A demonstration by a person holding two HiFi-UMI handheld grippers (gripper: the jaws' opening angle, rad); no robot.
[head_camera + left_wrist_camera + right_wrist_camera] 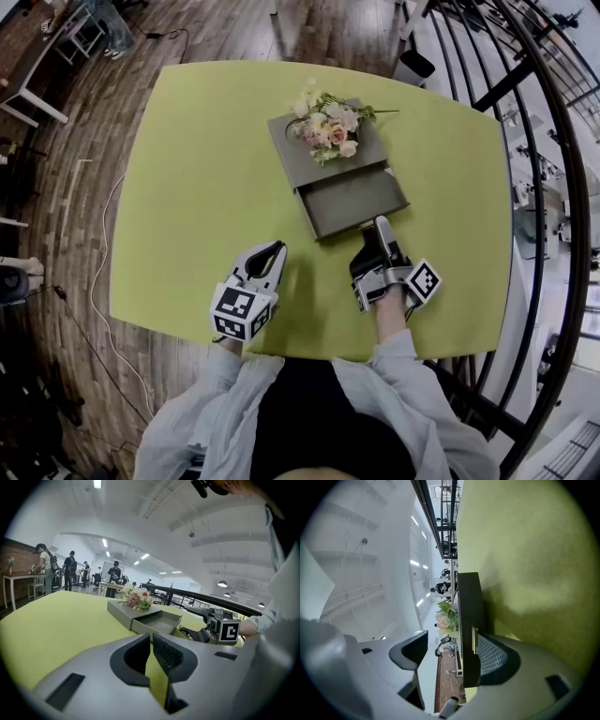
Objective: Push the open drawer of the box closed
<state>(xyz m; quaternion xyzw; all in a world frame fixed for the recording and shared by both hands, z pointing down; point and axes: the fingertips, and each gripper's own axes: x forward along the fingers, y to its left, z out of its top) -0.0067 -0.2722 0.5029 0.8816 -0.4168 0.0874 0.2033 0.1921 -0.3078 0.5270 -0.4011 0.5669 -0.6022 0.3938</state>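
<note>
Site: green tabletop (206, 187), one person, a claw in each hand.

Item 1, box (302, 157): grey, flat, sits on far-centre of tabletop, turned at an angle. Bunch of flowers (328, 124) lies on its lid.

Item 2, drawer (354, 202): pulled out of box on the side nearest the person, interior exposed, appears empty. Not closed. Left gripper view confirms drawer (157, 620) projecting from box (120, 607).

Item 3, right claw (381, 227): at drawer front, approx. mid-width, pointing toward box. Right gripper view: claw (453, 638) has jaws wide apart, gripping nothing. Dark drawer front (468, 606) fills the space ahead, seen edge-on. Small gold handle (474, 640) sits just beside the pad of the jaw on the tabletop side. Contact between that pad and the front looks likely but cannot be confirmed.

Item 4, left claw (275, 251): low over bare tabletop, near edge, well apart from box, to left of right claw. Left gripper view: claw (151, 637) has jaw tips together, nothing held; only a sliver of tabletop shows behind the tips.

Bkgd: open hall, people at far tables, black railing.
</note>
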